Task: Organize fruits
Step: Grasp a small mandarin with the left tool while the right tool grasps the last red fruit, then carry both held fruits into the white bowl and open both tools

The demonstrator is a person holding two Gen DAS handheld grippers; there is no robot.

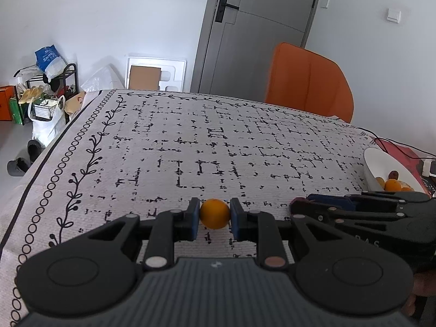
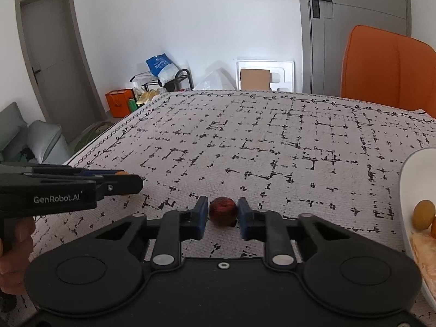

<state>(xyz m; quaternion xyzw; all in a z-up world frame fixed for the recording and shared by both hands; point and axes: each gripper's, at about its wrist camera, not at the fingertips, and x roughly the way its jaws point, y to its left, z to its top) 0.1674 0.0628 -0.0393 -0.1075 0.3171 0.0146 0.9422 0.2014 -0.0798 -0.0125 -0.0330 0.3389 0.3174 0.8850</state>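
My left gripper (image 1: 214,214) is shut on a small round orange fruit (image 1: 214,214), held just above the patterned tablecloth (image 1: 190,141). My right gripper (image 2: 223,215) is shut on a small dark red wrinkled fruit (image 2: 223,212), its blue pads pressing both sides. In the left wrist view the right gripper (image 1: 297,204) lies to the right, beside a white bowl (image 1: 376,160). That bowl holds several orange and yellow fruits (image 1: 392,184) and a dark one (image 1: 393,174). From the right wrist view the left gripper (image 2: 133,181) shows at the left, and the white bowl (image 2: 408,171) at the right edge.
An orange chair (image 1: 308,84) stands behind the table's far right side. Black cables (image 1: 395,143) and a red item lie past the bowl. A shoe rack, bags and a grey door (image 1: 245,32) are on the floor side beyond the table. A hand (image 2: 16,261) holds the left gripper.
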